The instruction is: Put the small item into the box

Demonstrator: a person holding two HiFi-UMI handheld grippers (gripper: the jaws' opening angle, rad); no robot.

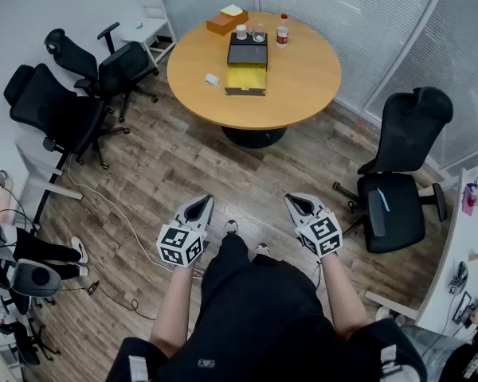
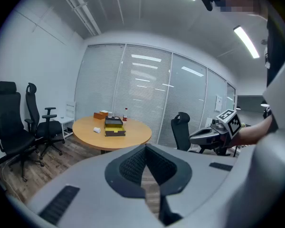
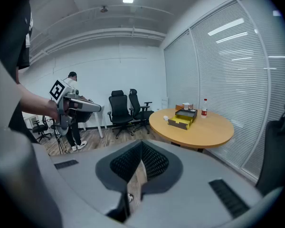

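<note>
Far ahead, a round wooden table (image 1: 303,78) bears an open black box with a yellow inside (image 1: 247,66). A small white item (image 1: 212,79) lies on the tabletop just left of that box. Both grippers are held low in front of the person, far from the table. My left gripper (image 1: 197,207) and my right gripper (image 1: 301,204) are shut with nothing in them. The left gripper view shows its shut gripper (image 2: 145,167), the box (image 2: 114,126) and the item (image 2: 97,130). From the right gripper (image 3: 140,167), the box (image 3: 183,119) and the item (image 3: 165,118) are seen.
An orange tissue box (image 1: 227,21), two cups (image 1: 250,32) and a bottle (image 1: 283,30) stand at the table's far side. Black office chairs stand left (image 1: 64,114) and right (image 1: 402,173) of the wood floor. Cables (image 1: 103,237) trail at the left. A person (image 3: 73,113) stands in the background.
</note>
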